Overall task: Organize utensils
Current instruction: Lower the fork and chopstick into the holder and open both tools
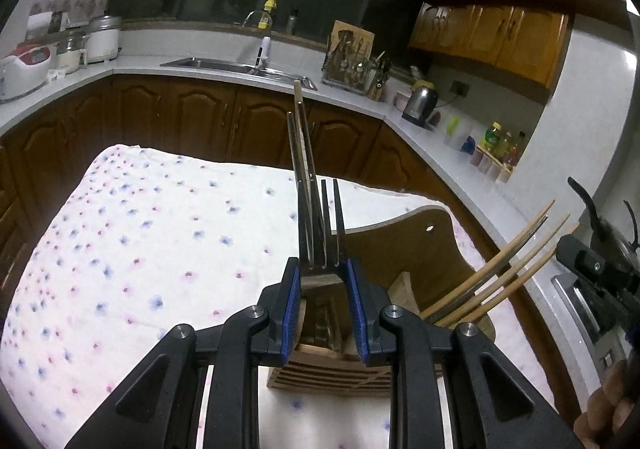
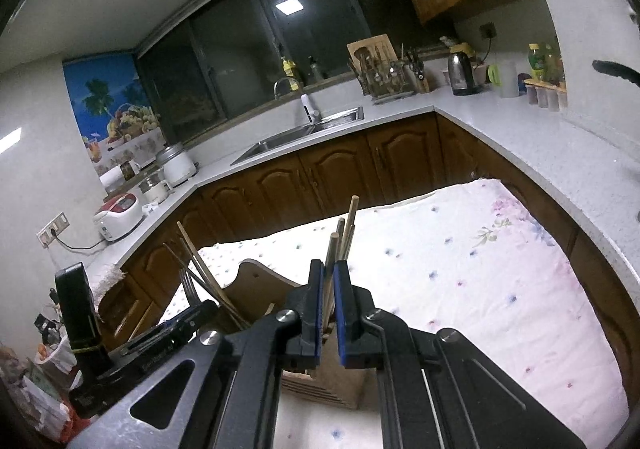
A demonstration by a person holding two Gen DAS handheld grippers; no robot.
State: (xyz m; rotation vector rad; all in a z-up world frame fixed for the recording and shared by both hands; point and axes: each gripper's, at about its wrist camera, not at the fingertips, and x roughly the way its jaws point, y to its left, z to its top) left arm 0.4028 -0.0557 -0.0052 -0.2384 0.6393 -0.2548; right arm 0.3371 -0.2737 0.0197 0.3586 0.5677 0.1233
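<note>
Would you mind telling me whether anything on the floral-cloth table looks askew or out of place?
Nothing is spilled or broken. The one untidy thing is the chopsticks in the wooden holder: they splay at a slant rather than standing upright. The fork also points tines-up.

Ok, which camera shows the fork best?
The left wrist view: the fork stands between the left gripper fingers, tines up, close and sharp. The right wrist view shows it small at the left, partly hidden.
</note>
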